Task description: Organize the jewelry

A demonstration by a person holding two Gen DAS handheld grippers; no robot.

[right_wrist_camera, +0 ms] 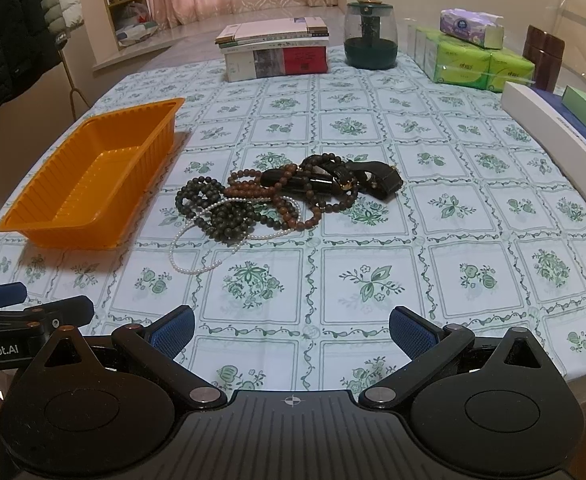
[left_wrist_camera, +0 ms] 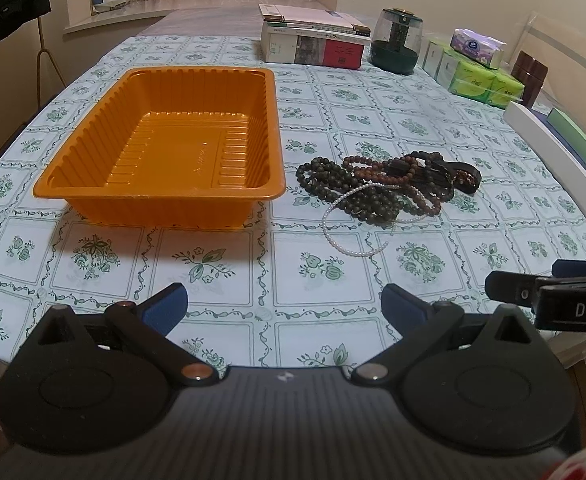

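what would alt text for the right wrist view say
A tangled pile of bead jewelry lies on a floral tablecloth, right of an empty orange tray. The right gripper hangs open in the foreground, holding nothing. Books, a green jar and tissue packs line the far edge.

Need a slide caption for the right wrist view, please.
Open right claw faces a tangled pile of bead strands beside an empty orange tray.

**Table and its load**

The table point(right_wrist_camera: 373, 280) is covered by a green floral cloth. An orange tray point(right_wrist_camera: 93, 184) is set at the left, and a tangled pile of bead strings point(right_wrist_camera: 277, 200) lies just beside it. Books point(right_wrist_camera: 275, 50), a green jar point(right_wrist_camera: 370, 36), tissue packs point(right_wrist_camera: 477, 60) and flat boxes point(right_wrist_camera: 553, 128) are ranged along the far and right edges.
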